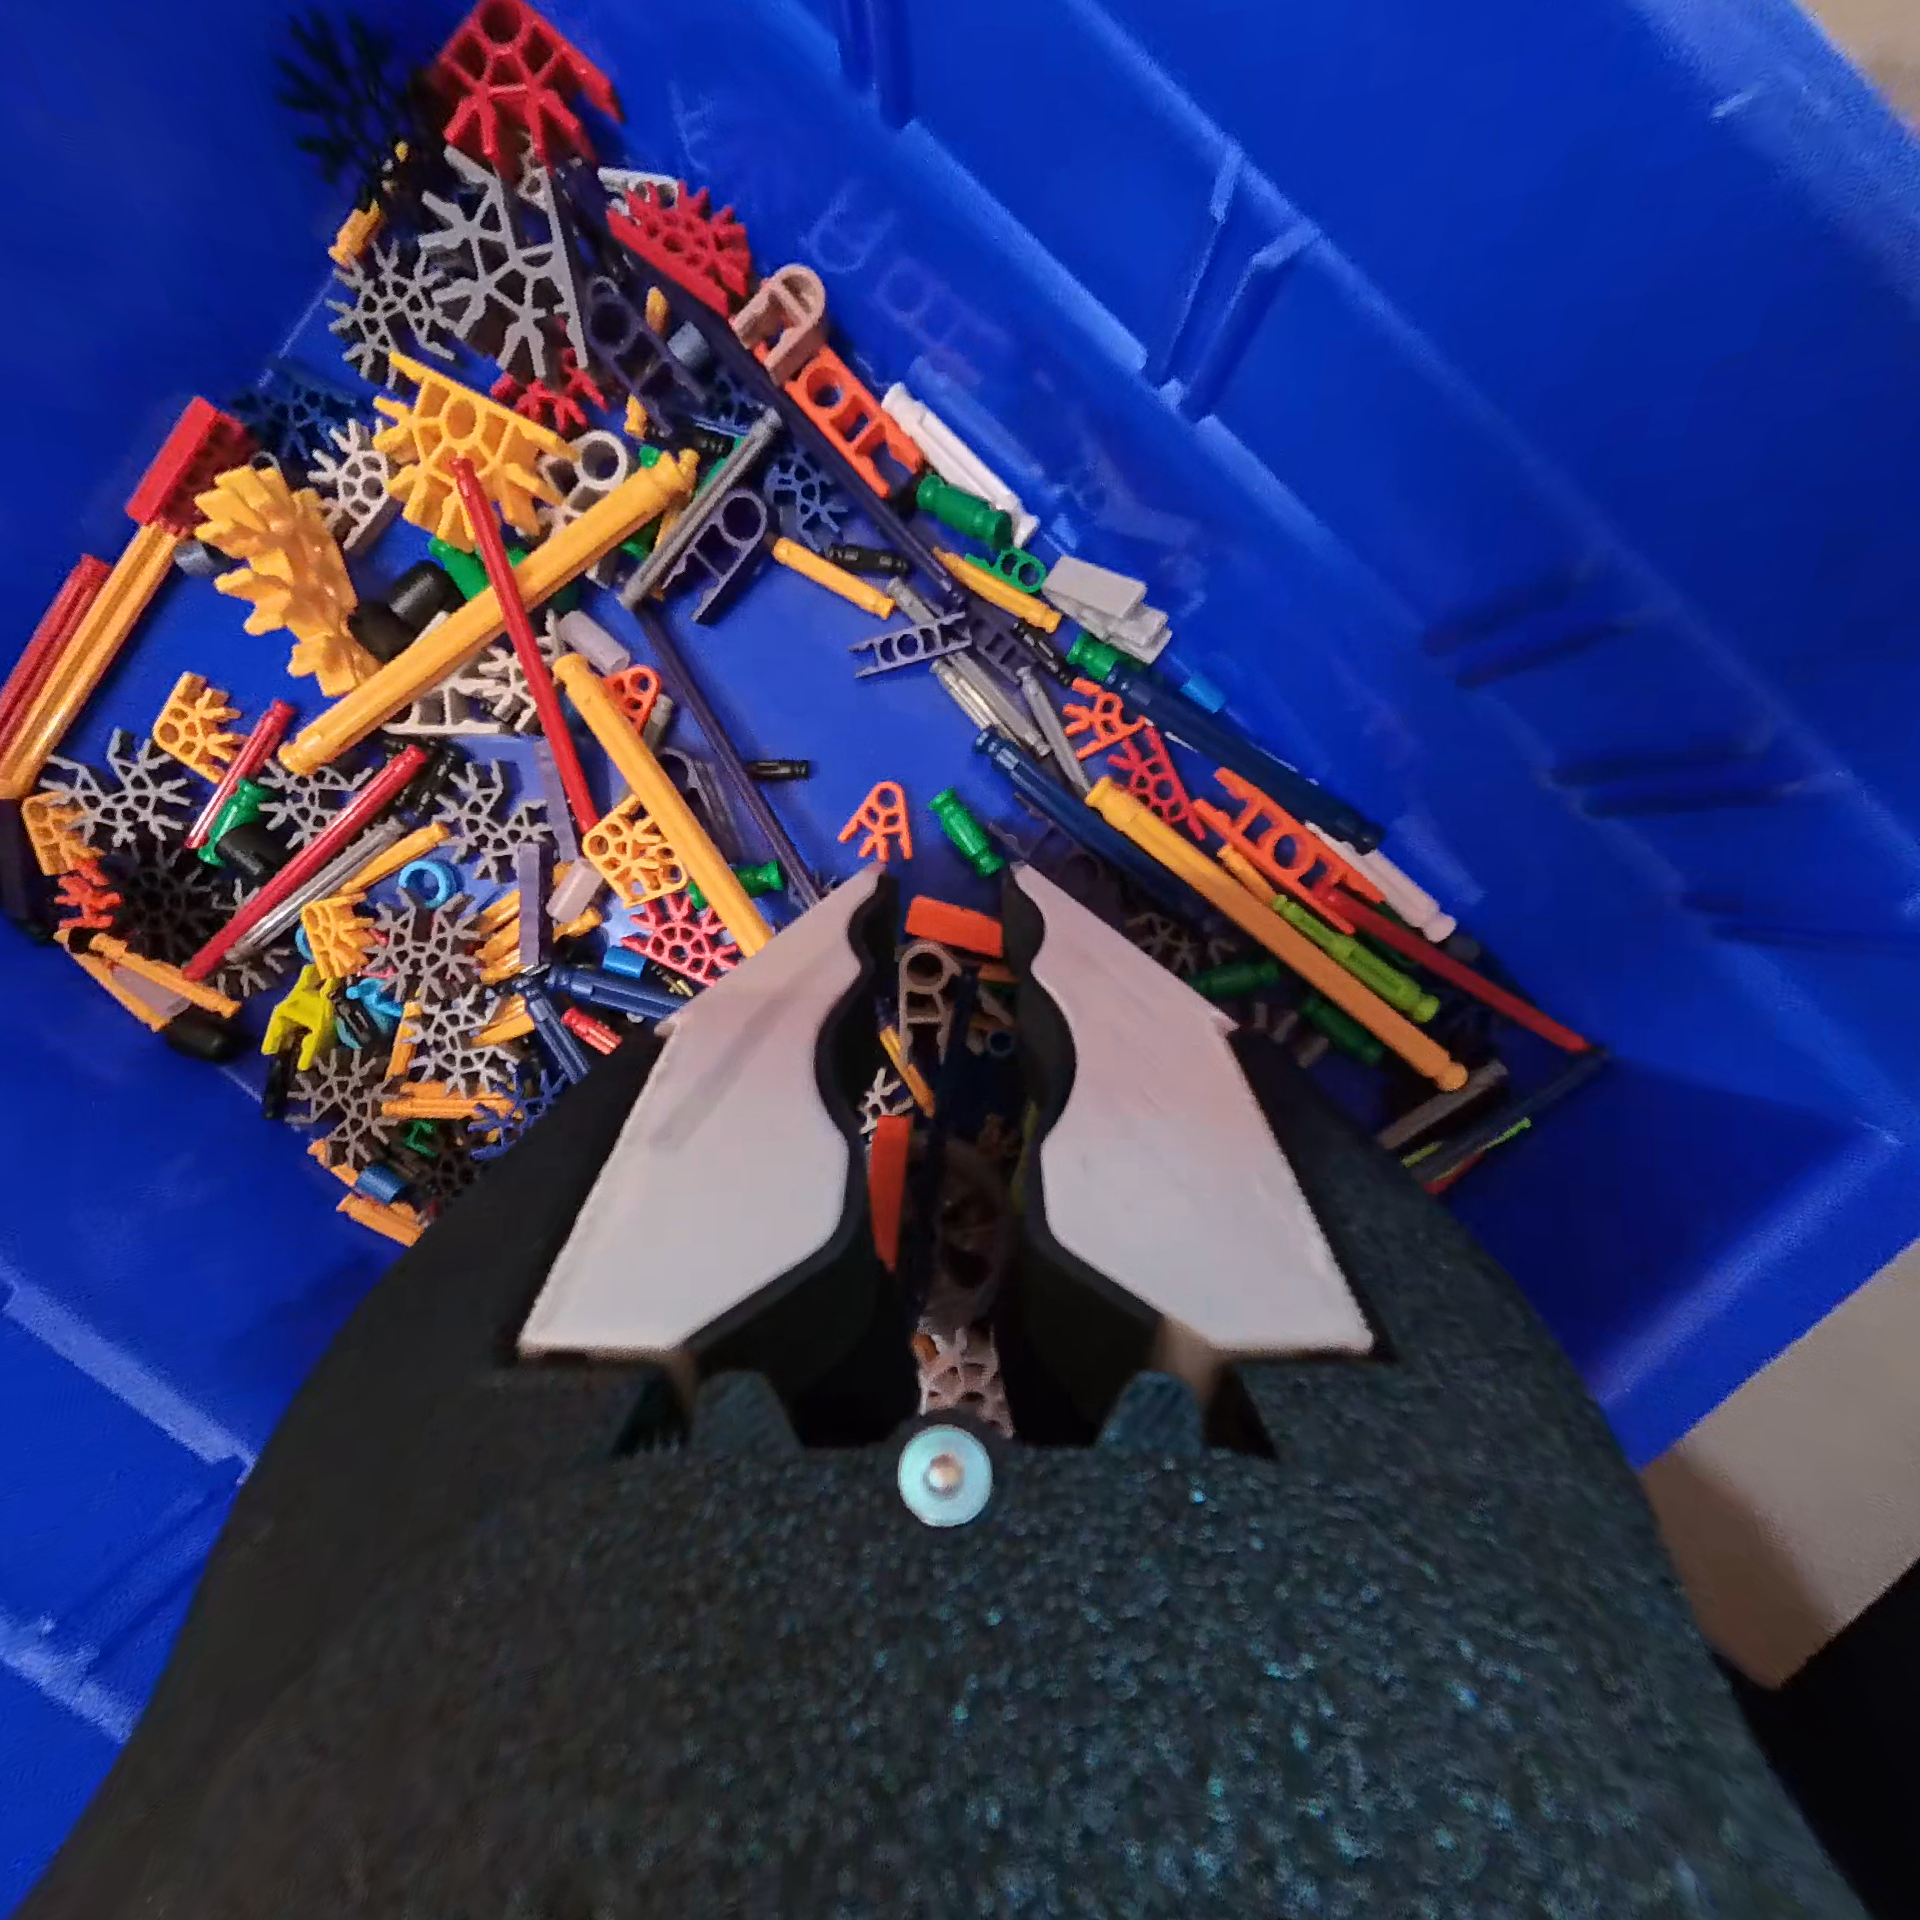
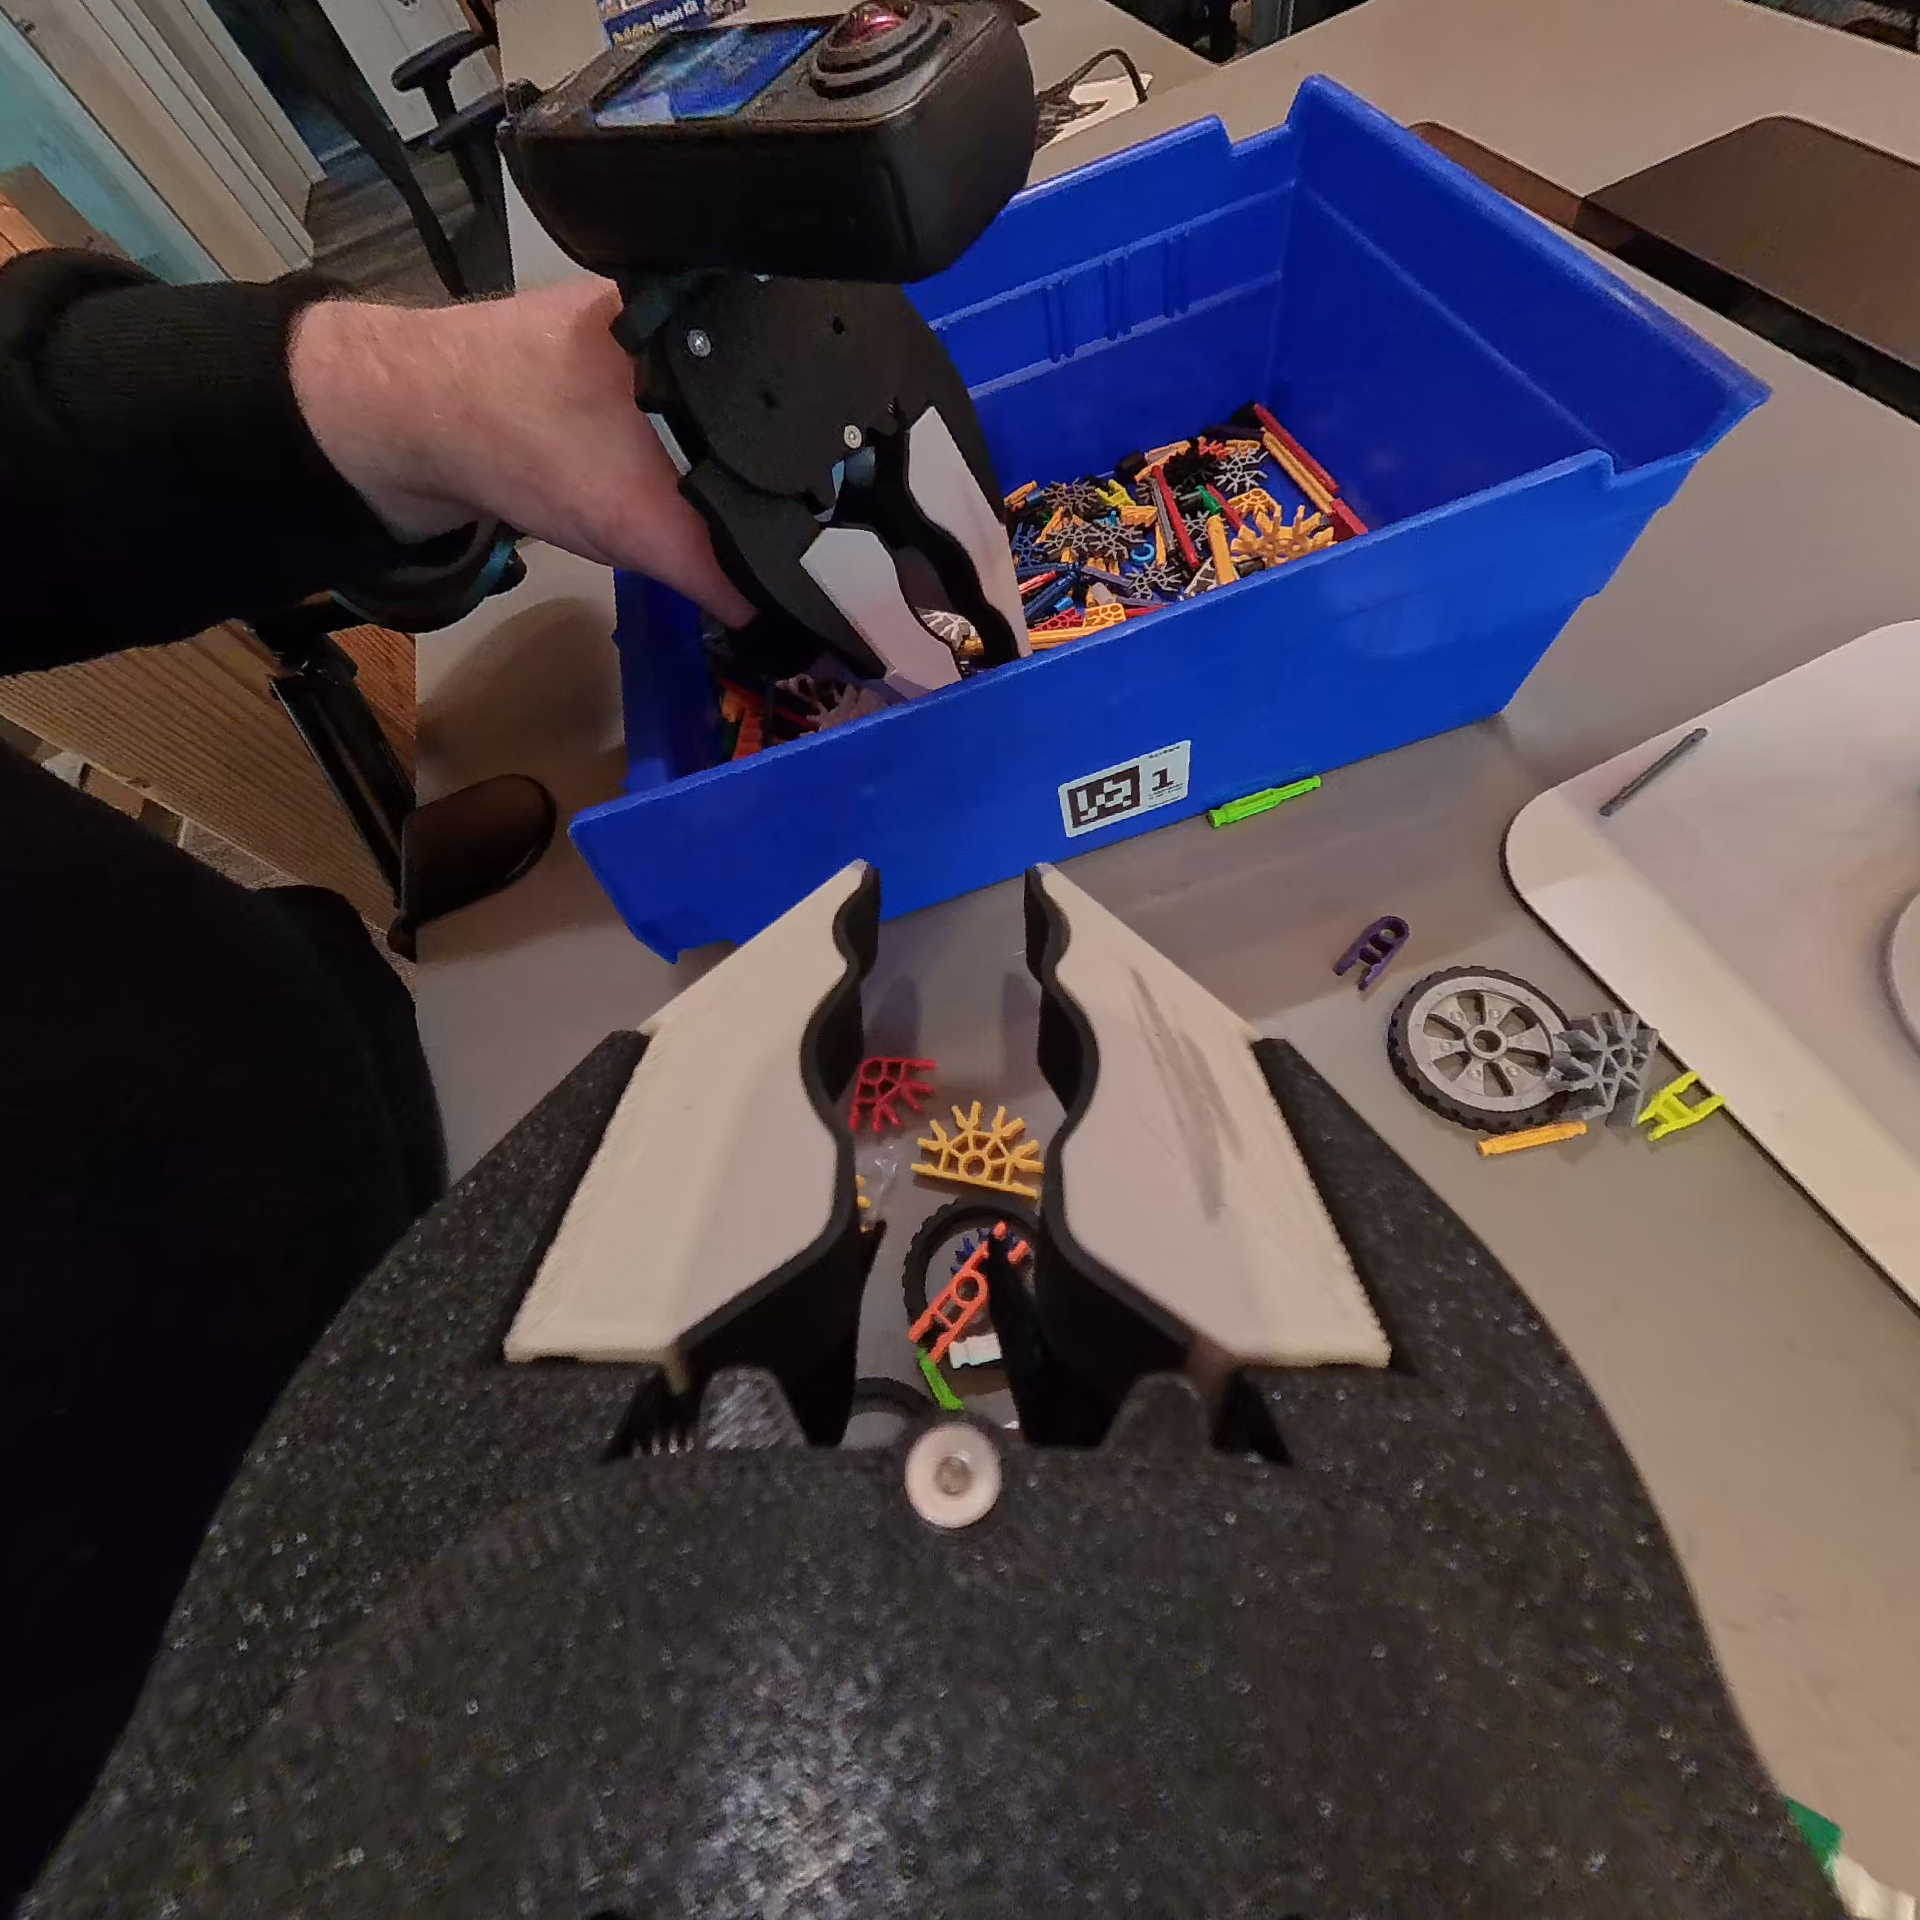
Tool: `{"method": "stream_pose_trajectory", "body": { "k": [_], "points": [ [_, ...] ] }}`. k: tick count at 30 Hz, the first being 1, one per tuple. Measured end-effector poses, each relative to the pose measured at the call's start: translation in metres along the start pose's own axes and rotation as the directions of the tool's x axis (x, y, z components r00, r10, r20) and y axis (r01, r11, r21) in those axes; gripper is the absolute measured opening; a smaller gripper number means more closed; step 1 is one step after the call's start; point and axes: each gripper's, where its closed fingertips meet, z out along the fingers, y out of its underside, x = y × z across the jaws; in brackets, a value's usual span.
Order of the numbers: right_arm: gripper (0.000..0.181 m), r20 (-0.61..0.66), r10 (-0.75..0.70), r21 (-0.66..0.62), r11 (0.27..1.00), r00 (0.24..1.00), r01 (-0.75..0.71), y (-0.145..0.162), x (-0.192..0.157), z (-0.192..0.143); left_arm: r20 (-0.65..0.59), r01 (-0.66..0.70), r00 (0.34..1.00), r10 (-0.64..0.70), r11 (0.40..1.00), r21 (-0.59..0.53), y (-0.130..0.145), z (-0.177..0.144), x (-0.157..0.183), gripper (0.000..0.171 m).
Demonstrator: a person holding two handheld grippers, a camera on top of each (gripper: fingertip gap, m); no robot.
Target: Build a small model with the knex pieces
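My left gripper (image 1: 943, 894) is open, its fingers pointing down into a blue bin (image 1: 1351, 364) just above a pile of rods and connectors of many colours (image 1: 582, 644). An orange piece (image 1: 951, 925) and a grey connector (image 1: 925, 977) show in the gap between the jaws, and neither is gripped. My right gripper (image 2: 951, 894) is open and empty above the grey table, in front of the bin (image 2: 1143, 727). Under it lie a red connector (image 2: 888, 1091), a yellow connector (image 2: 977, 1148) and an orange piece (image 2: 961, 1294) on a black wheel. The right wrist view also shows the left gripper (image 2: 971, 660) in the bin, held by a hand (image 2: 468, 436).
To the right on the table lie a grey wheel (image 2: 1475, 1044), a grey connector (image 2: 1605, 1060), a purple clip (image 2: 1371, 948), an orange rod (image 2: 1527, 1138) and a yellow-green clip (image 2: 1675, 1107). A green rod (image 2: 1262, 802) lies against the bin's front. A white board (image 2: 1714, 883) with a dark rod (image 2: 1652, 771) lies far right. My right fingertips sit around 15 centimeters from my left ones.
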Motion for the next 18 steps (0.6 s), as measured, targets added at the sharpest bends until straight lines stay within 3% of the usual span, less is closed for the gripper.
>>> {"method": "stream_pose_trajectory", "body": {
  "k": [12, 18],
  "points": [
    [0.028, -0.001, 0.0, 0.006, 1.0, 1.0, 0.0, -0.0015, 0.0015, 0.0001, -0.015, -0.023, 1.0, 0.023, 1.0, 0.015, -0.0039, 0.0013, 0.002, 0.013],
    [0.028, -0.011, 0.006, 0.009, 1.0, 1.0, -0.006, 0.0007, 0.0021, -0.004, -0.008, -0.017, 1.0, 0.018, 1.0, 0.019, -0.0075, 0.0035, 0.0002, 0.003]
  ]
}}
